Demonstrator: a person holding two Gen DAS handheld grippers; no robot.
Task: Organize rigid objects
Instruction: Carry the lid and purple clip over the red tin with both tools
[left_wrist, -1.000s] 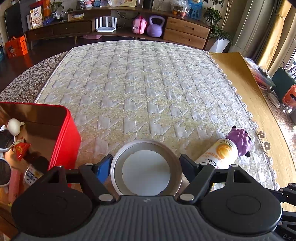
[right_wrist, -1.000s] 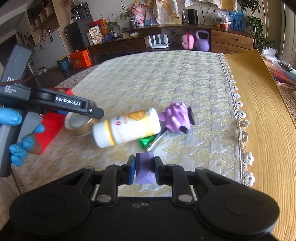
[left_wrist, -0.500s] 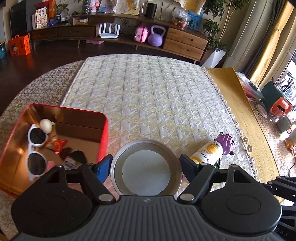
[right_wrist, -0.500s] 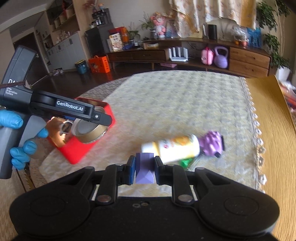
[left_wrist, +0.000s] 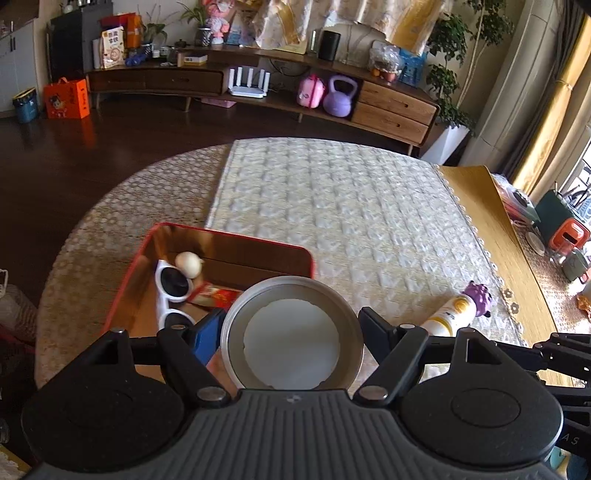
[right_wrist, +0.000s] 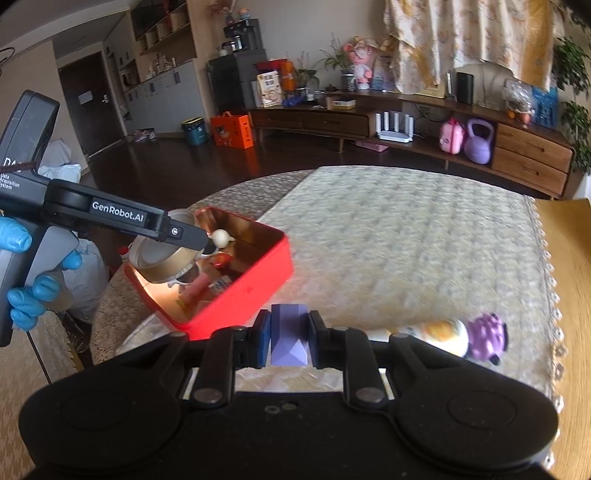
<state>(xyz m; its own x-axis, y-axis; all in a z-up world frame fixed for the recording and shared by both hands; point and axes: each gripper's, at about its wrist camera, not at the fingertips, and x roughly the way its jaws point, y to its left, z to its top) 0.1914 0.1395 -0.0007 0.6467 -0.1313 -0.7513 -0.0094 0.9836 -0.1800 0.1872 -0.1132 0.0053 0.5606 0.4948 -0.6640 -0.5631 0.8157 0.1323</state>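
Red box at cloth edge | left gripper clamps tape roll over box rim | right gripper pinches purple block | bottle on bare cloth near table edge

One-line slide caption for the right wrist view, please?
Right gripper holds a purple block; left gripper carries tape roll over red tin.

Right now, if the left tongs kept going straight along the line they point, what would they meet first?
Probably the red box. The left tongs, shut on the tape roll, point down at its near right corner, by the red packet. Depth is unclear; they might pass just beyond the rim onto the cloth.
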